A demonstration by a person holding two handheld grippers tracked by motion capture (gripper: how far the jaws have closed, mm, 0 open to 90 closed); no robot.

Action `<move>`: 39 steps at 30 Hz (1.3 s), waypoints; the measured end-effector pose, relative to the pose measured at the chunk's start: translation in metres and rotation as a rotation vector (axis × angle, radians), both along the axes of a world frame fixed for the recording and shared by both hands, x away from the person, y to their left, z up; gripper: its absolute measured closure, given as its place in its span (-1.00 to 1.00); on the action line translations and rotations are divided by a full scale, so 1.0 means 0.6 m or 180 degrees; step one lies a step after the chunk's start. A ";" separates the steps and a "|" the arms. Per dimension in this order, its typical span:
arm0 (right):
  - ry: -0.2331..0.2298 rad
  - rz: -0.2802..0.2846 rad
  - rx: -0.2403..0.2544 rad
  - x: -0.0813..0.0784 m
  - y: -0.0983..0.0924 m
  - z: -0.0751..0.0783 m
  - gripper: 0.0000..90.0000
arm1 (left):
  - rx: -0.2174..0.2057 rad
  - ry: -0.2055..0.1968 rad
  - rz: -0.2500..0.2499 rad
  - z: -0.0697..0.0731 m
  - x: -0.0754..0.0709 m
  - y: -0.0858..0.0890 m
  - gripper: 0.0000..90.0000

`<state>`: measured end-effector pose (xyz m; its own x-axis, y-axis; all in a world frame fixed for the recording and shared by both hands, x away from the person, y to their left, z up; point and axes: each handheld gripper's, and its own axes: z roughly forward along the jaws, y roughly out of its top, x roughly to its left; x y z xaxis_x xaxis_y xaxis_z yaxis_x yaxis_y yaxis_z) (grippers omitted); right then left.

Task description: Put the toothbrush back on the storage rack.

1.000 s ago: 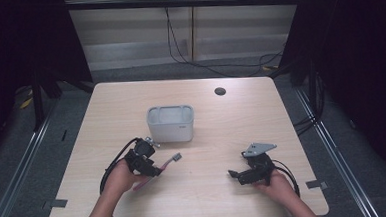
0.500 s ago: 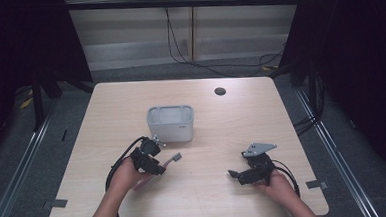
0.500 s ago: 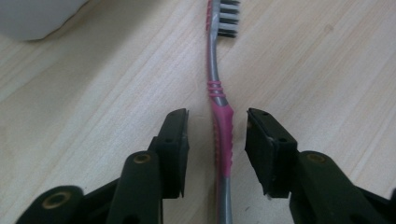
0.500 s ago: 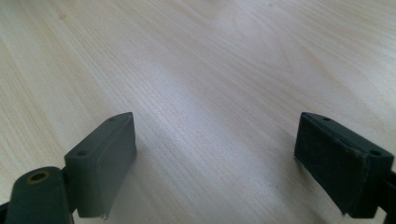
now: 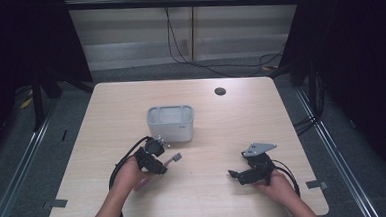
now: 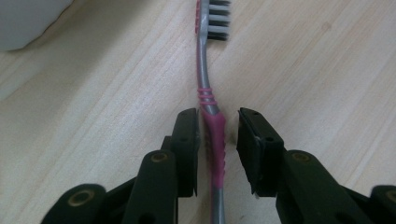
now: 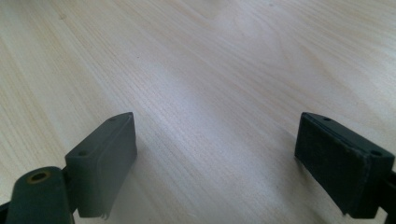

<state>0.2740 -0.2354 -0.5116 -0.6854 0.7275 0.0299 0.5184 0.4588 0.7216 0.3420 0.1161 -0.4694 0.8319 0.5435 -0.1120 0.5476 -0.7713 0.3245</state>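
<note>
We see the left gripper (image 5: pixel 159 158) low over the table (image 5: pixel 281 114), w/ a toothbrush (image 6: pixel 211 116) lying flat on the wood between its jaws. In the left gripper view the pink grip part of the handle sits in the gap: the jaw on the left of that view looks right up against it, the other jaw is a sliver off, so not a full pinch yet. Jaws have just been closing in on it. Bristle head points away from the gripper, toward a grey tub (image 5: pixel 170 122) that stands just beyond, near the table's middle; the brush (image 5: pixel 172 159) is close to the tub but apart from it.

The right gripper (image 5: pixel 238 174) rests in the person's hand at the near right of the table, well apart from brush & tub. Its jaws are spread wide, nothing between them but bare wood.

A small dark round hole (image 5: pixel 220 91) sits toward the far edge.
</note>
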 end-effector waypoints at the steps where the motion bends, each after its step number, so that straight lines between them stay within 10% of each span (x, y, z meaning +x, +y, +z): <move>1: -0.0003 0.0004 0.0000 0.000 0.000 0.000 -0.73 | 0.0006 -0.0004 -0.0012 0.000 0.001 0.000 0.55; 16: -0.0003 0.0004 0.0000 0.000 0.000 0.000 -0.73 | 0.0069 -0.0129 0.0001 0.000 -0.004 -0.002 0.77; 39: -0.0003 0.0006 -0.0001 0.000 0.000 0.000 -0.73 | -0.0357 -0.0329 0.0220 0.042 -0.004 0.020 0.78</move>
